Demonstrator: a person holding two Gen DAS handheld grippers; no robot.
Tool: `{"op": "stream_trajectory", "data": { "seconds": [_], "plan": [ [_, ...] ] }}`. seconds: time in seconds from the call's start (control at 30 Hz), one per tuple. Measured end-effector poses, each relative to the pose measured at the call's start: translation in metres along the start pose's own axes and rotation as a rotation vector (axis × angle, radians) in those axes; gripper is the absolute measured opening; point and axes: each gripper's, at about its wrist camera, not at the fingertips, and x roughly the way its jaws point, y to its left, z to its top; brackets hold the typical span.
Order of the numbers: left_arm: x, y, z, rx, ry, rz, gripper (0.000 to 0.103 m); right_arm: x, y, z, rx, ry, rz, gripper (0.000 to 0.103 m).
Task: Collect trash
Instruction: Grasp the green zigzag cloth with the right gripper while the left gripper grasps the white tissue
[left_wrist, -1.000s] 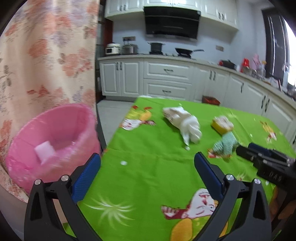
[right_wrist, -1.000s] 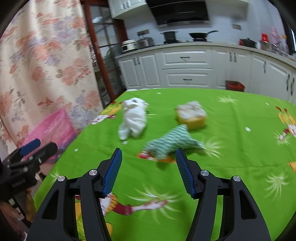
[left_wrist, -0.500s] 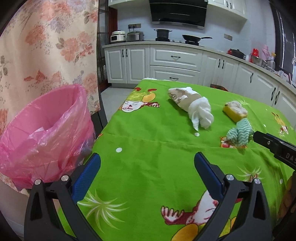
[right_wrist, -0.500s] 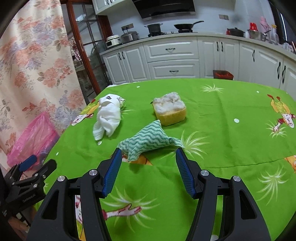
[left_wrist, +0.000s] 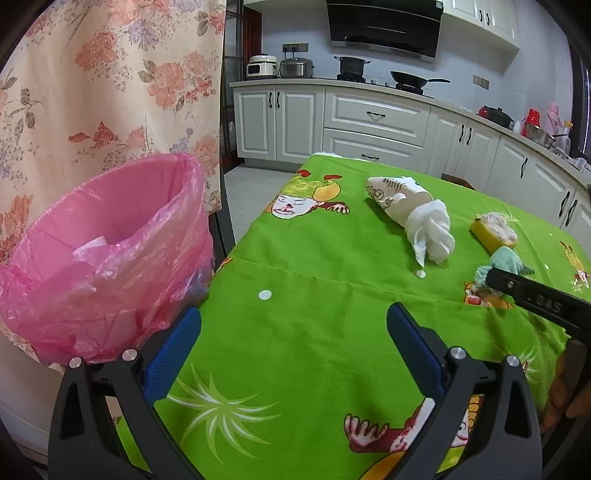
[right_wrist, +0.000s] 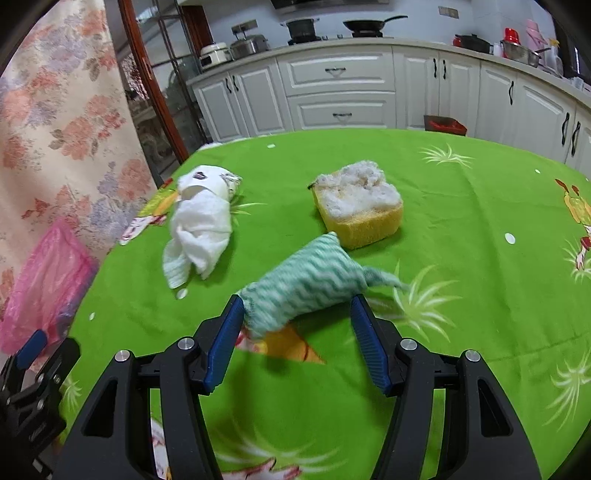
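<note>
Three bits of trash lie on our green tablecloth (right_wrist: 461, 221), which covers the table in both views. Off its left edge, against a flowered curtain (left_wrist: 110, 92), stands the bin with a pink bag (left_wrist: 110, 240), a pale scrap already inside.

The white paper wad (right_wrist: 201, 225) lies nearest the bin side, partly wrapped in a printed wrapper. The yellow sponge (right_wrist: 360, 206), topped with white fluff, sits to its right, well apart. Just in front of the sponge we see the green striped cloth (right_wrist: 306, 284), crumpled, its near end reaching between our right gripper (right_wrist: 297, 314) tips. Those jaws stand wide; the left blue pad sits right at the cloth's edge, though we cannot tell whether it touches, and the right pad is clear of it, so nothing is gripped.

Our left gripper (left_wrist: 293, 325) hangs over bare cloth near the bin, jaws wide apart and empty.
</note>
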Motion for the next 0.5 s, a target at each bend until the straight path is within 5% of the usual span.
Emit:
{"op": "stream_trajectory", "data": {
  "seconds": [0.13,0.27,0.3,0.5],
  "plan": [
    [0.000,0.002,0.000,-0.010,-0.001,-0.005,0.097,0.007,0.005,0.006,-0.029,0.010,-0.026,0.056],
    [0.000,0.001,0.000,-0.009,-0.003,-0.005,0.097,0.007,0.005,0.008,-0.053,0.005,-0.012,0.014],
    [0.000,0.001,0.000,-0.007,-0.003,-0.005,0.097,0.002,0.005,0.007,-0.066,-0.013,-0.011,0.011],
    [0.001,-0.004,0.000,0.020,0.005,0.000,0.097,-0.018,-0.009,0.003,-0.082,-0.083,-0.055,0.006]
  ]
}}
